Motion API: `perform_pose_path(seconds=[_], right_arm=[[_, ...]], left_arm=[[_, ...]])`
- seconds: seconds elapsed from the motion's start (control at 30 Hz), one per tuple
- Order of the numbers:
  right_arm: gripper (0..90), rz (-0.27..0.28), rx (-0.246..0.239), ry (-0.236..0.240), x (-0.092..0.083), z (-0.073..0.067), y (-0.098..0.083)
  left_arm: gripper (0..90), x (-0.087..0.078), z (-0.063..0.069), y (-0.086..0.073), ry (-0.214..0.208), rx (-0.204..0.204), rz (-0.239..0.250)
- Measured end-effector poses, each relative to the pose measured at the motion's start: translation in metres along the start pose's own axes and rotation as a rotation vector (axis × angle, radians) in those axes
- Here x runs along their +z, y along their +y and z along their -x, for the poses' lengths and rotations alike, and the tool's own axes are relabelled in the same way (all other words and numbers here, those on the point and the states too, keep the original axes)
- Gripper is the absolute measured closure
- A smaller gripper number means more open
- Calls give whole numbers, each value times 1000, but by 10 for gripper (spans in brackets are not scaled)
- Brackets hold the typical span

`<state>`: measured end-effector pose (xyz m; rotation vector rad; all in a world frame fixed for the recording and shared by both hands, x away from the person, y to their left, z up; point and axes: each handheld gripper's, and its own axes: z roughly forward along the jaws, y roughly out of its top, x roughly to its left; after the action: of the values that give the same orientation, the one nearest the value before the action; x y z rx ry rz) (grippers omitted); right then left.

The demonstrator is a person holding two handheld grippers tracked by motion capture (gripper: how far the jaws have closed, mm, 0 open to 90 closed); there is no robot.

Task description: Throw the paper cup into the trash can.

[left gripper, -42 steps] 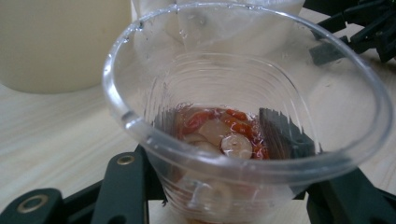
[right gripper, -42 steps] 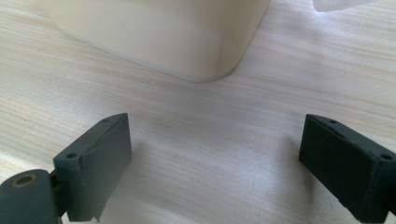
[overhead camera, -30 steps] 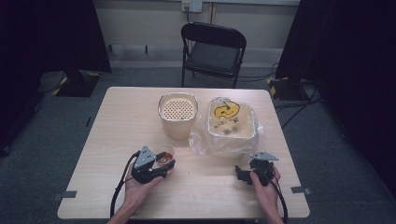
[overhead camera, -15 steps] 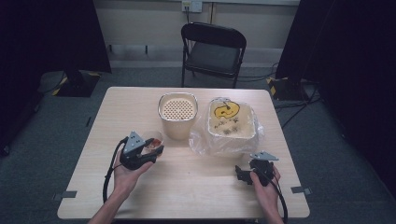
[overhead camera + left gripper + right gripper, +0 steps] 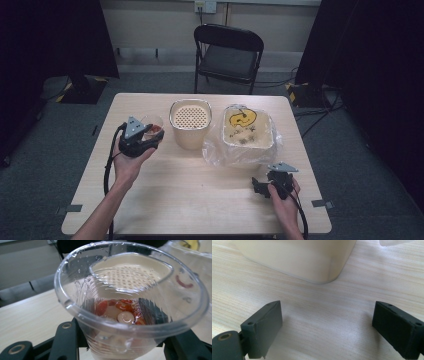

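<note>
The clear plastic cup [image 5: 130, 302] sits pinched in the left tongs [image 5: 145, 136], held above the bench [image 5: 200, 200] just to the left of the cream perforated container [image 5: 190, 122], which serves as the landmark here. In the left gripper view the black jaws press on the cup's lower wall from both sides, and red pieces with a pale round one [image 5: 125, 317] lie in a little liquid at the bottom; droplets cling to the inside.

By its look the cup is thin and light, with flexible ribbed walls that would buckle under a hard squeeze, and wet plastic is likely slippery. A hold low on the tapered body, as now, seems sensible, since the rolled rim above stiffens it and stops it sliding down through the jaws. Tipping it should be slow, because the liquid may rush out ahead of the pieces.

The right tongs [image 5: 267, 186] rest on the bench well to the right of the container and nearer the person, jaws spread with nothing between them. A bag-lined tub [image 5: 247, 132] stands just right of the container.
</note>
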<state>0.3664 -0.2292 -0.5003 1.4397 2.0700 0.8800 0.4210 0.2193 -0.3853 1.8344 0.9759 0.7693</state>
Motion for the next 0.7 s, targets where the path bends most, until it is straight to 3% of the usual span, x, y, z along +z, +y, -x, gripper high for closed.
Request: perform_pose_path(seconds=[0.13,0.2,0.27,0.33,0.4,0.5,0.57,0.6,0.7], right_arm=[[83,0,-1,0,0,0,0],[83,0,0,0,0,0,0],[83,0,0,0,0,0,0],[83,0,-1,0,0,0,0],[83,0,0,0,0,0,0],[83,0,-1,0,0,0,0],[82,0,0,0,0,0,0],[83,0,0,0,0,0,0],[83,0,-1,0,0,0,0]], left_arm=[[492,9,-8,15,32,43,-13],[493,14,-14,20,33,5,-3],[493,19,-17,25,57,33,-11],[493,25,-20,30,63,32,-25],[492,30,-21,35,90,72,-45],[492,35,-22,40,105,94,-59],[492,38,-21,45,134,142,-82],[492,42,-20,51,149,188,-105],[492,49,-17,57,168,235,-141]])
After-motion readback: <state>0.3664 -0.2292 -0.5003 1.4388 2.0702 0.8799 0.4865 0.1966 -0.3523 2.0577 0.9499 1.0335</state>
